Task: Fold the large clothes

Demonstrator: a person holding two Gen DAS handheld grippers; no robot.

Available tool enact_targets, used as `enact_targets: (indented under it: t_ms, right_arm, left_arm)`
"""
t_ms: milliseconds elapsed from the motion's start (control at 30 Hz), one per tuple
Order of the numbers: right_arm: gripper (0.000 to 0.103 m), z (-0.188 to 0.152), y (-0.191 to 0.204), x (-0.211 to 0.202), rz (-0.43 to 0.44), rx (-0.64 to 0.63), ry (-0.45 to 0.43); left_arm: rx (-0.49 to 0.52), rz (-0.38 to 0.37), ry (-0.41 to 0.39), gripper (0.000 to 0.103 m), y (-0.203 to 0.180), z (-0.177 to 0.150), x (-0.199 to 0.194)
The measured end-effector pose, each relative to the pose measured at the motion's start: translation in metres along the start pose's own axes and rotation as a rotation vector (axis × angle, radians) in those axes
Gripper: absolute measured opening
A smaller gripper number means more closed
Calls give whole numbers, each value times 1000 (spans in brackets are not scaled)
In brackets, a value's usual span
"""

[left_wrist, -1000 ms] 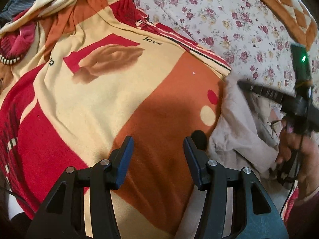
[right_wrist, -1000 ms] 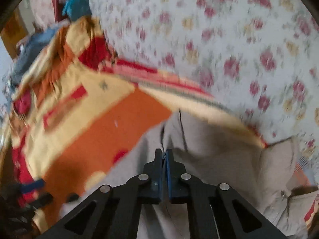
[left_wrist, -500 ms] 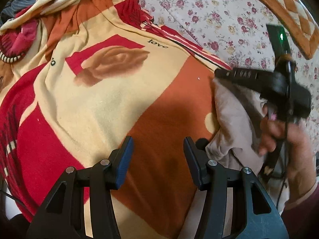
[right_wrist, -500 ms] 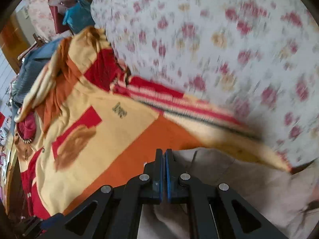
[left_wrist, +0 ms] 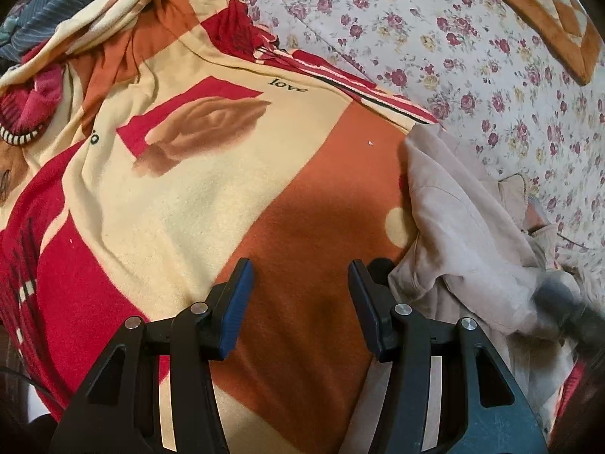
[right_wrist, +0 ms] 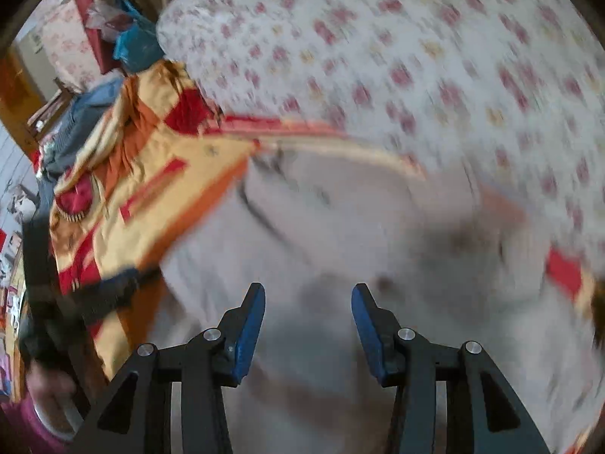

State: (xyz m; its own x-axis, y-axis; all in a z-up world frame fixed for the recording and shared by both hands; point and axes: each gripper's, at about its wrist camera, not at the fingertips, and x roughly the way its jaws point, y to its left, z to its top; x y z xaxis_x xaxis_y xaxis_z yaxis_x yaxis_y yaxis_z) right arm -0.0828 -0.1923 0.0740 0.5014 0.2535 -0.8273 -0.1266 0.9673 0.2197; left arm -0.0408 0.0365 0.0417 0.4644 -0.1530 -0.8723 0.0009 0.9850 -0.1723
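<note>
Two grippers in view, neither holding cloth. Nearest the left wrist camera, the left gripper [left_wrist: 298, 283] hangs with its fingers [left_wrist: 238, 295] parted about halfway, nothing between them; below the gap lies the orange panel of a patterned blanket [left_wrist: 196, 196], and whether the tips touch it cannot be told. Just beside the right-hand finger starts the beige garment [left_wrist: 461, 234], the task's piece, lying rumpled over the blanket's right part and onto the bed beyond. Judged: the left gripper waits near the garment's edge so that edge stays within reach for the next fold. In the right wrist view, blurred by motion, the right gripper [right_wrist: 308, 312] stands over the same beige garment [right_wrist: 340, 227]; its fingers [right_wrist: 249, 325] have just been opening and now stand released, with no fabric caught between the pads. Judged: a section of cloth was carried over and let go here, so one fold is laid and the piece is far from squared. At left in that view a hand [right_wrist: 49, 389] grips the other tool's handle. Farther out, the floral bedsheet [left_wrist: 472, 56] carries everything; a checked orange quilt [left_wrist: 548, 11] lies at the far corner.
</note>
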Motion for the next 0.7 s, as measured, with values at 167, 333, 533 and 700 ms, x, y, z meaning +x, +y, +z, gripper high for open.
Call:
enact_targets:
  t_ms: [167,333,533,700]
  right_arm:
    - [46,-45,-10,25,-10,110,35]
    - [46,-63,-29,-22,38,195,-38]
    - [46,-93,-104,-93,-84,395,-201]
    - [46,-86,-149,-92,-125,466,-212]
  left_arm:
    - [22,0,-28,52,-7,-3,-2]
    - [51,-46,-42,52,-19,-4,-5]
    - [136,-102,-124,52,-56,3,-26]
    - [236,-107,-126,64,-90,5,-14]
